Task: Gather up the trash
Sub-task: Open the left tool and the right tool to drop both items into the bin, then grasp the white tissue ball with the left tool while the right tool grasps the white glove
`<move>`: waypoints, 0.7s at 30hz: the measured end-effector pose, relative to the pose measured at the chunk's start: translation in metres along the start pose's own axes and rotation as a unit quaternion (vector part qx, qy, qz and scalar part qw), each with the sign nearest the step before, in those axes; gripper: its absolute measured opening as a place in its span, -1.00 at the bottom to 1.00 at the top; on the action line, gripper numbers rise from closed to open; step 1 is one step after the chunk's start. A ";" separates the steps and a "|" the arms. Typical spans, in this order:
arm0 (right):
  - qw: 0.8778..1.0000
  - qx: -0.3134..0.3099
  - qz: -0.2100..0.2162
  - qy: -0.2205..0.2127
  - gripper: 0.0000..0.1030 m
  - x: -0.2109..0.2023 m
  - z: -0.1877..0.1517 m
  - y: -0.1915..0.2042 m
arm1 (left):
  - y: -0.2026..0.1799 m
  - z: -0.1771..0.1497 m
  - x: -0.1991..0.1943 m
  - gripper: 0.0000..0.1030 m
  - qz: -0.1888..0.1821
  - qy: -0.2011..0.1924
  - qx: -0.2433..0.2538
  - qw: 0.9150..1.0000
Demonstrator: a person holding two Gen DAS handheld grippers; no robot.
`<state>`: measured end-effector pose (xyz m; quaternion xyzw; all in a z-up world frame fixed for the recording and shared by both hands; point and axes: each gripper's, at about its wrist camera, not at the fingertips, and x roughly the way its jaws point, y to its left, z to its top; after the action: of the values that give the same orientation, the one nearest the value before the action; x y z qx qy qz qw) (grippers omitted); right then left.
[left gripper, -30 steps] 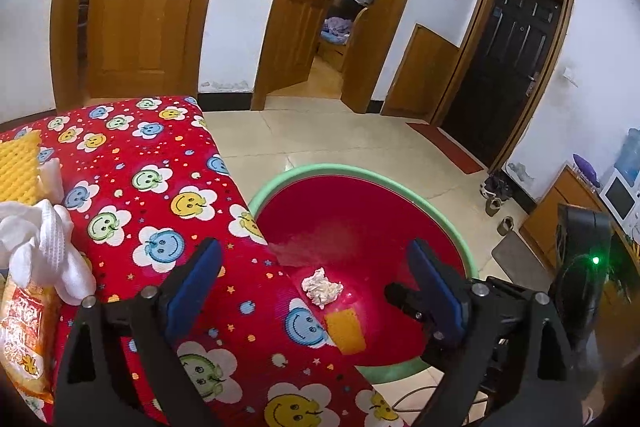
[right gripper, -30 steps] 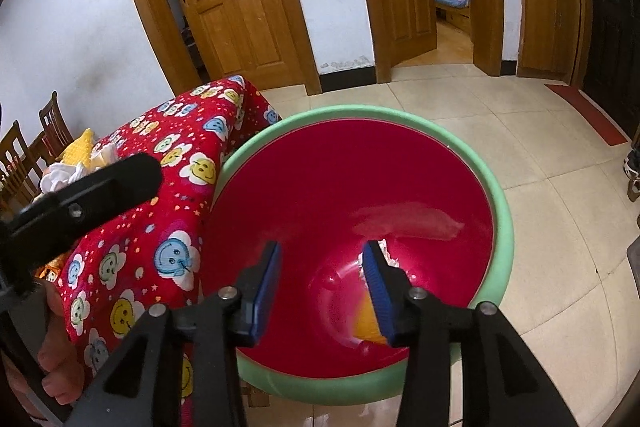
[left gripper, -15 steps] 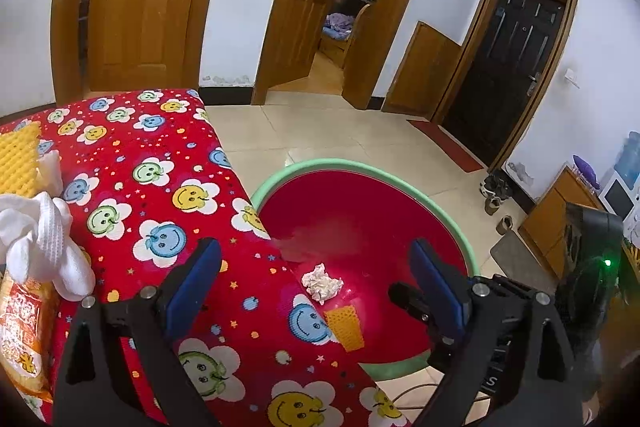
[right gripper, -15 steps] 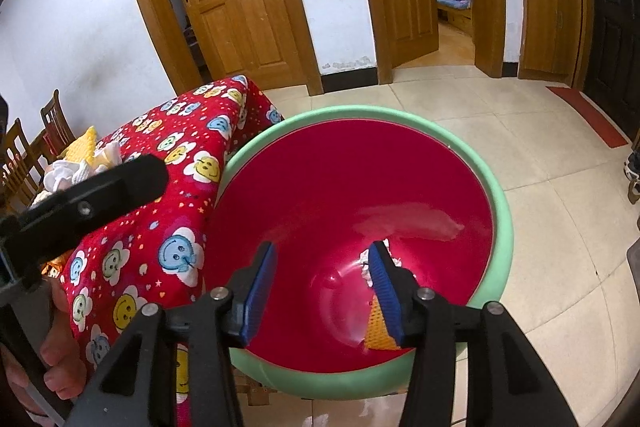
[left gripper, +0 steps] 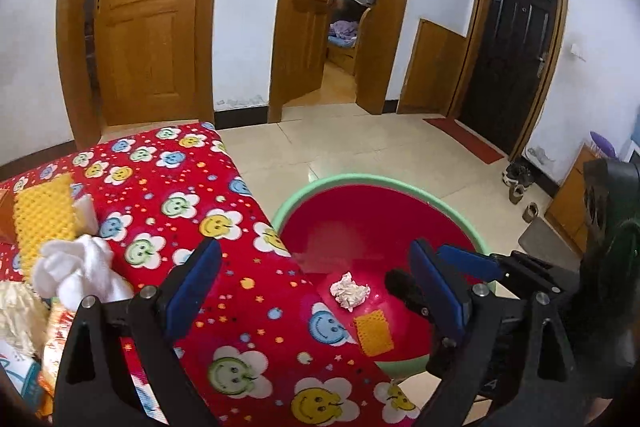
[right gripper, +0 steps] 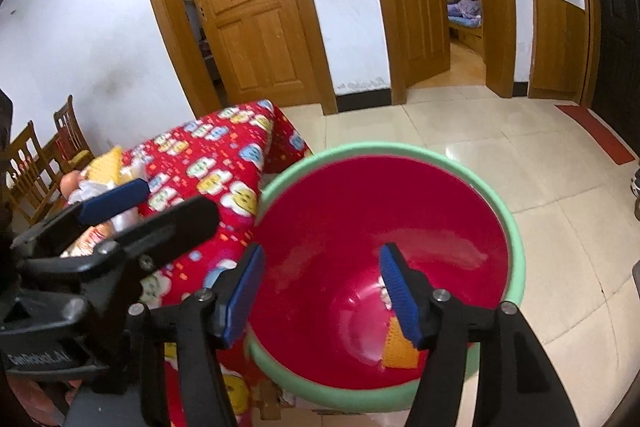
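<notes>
The right tool [right gripper: 322, 291] hangs over the red basin [right gripper: 516, 239], nothing between its blue pads; its jaws have just been opening and stand at a middling gap. Below and just beyond its right pad, on the basin floor, lie a crumpled white paper wad [left gripper: 349, 290] and a flat yellow sponge piece [left gripper: 374, 331]. This looks like the moment right after a drop: one load is in the basin, and the right tool is free for another trip.

The left tool [left gripper: 316, 279] is spread wide and empty, poised above the edge of the worktop, which is covered by a red smiley-flower cloth [left gripper: 192, 203]. The trash still to collect sits off to the left tool's left side, near its left pad: a bunched white cloth or tissue [left gripper: 80, 273], a larger yellow sponge [left gripper: 44, 215] beyond it, and an orange snack wrapper [left gripper: 56, 343] closer in, partly cut off by the frame.

The next move probably calls for swinging a tool left over the worktop toward that pile.

The sponge piece in the basin is a short rectangle, its long axis running roughly away from the left tool, tilted slightly leftward. The wad has no clear axis.
</notes>
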<state>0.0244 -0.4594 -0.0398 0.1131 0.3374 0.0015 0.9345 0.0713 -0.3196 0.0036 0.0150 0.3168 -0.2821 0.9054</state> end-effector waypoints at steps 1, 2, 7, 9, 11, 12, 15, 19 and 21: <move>1.000 0.000 0.005 -0.004 0.23 -0.002 0.002 0.003 | 0.004 0.001 -0.004 0.80 0.001 -0.002 -0.004 1.000; 1.000 0.001 0.007 -0.007 0.25 -0.003 0.004 0.004 | 0.009 0.004 -0.010 0.80 0.003 -0.008 -0.009 1.000; 1.000 -0.003 0.021 -0.021 0.33 -0.004 0.011 0.021 | 0.029 0.016 -0.036 0.90 0.020 -0.030 -0.012 0.999; 0.999 -0.007 0.031 -0.031 0.36 -0.005 0.015 0.029 | 0.042 0.019 -0.050 0.93 0.032 -0.045 -0.015 0.998; 0.998 -0.010 0.046 -0.046 0.42 -0.007 0.018 0.039 | 0.055 0.021 -0.063 0.94 0.043 -0.056 -0.016 0.997; 0.997 -0.015 0.054 -0.057 0.53 -0.010 0.020 0.046 | 0.062 0.021 -0.067 0.95 0.048 -0.059 -0.016 0.997; 0.995 -0.025 0.059 -0.076 0.73 -0.014 0.024 0.060 | 0.087 0.020 -0.079 0.96 0.066 -0.058 -0.020 0.996; 0.991 -0.039 0.071 -0.102 1.00 -0.016 0.026 0.083 | 0.116 0.013 -0.086 0.96 0.085 -0.037 -0.024 0.995; 0.991 -0.040 0.079 -0.104 1.00 -0.014 0.026 0.090 | 0.130 0.007 -0.088 0.96 0.092 -0.027 -0.024 0.995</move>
<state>0.0367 -0.3782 0.0078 0.1016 0.2282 0.0771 0.9652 0.0867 -0.1677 0.0408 0.0142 0.2960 -0.1904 0.9359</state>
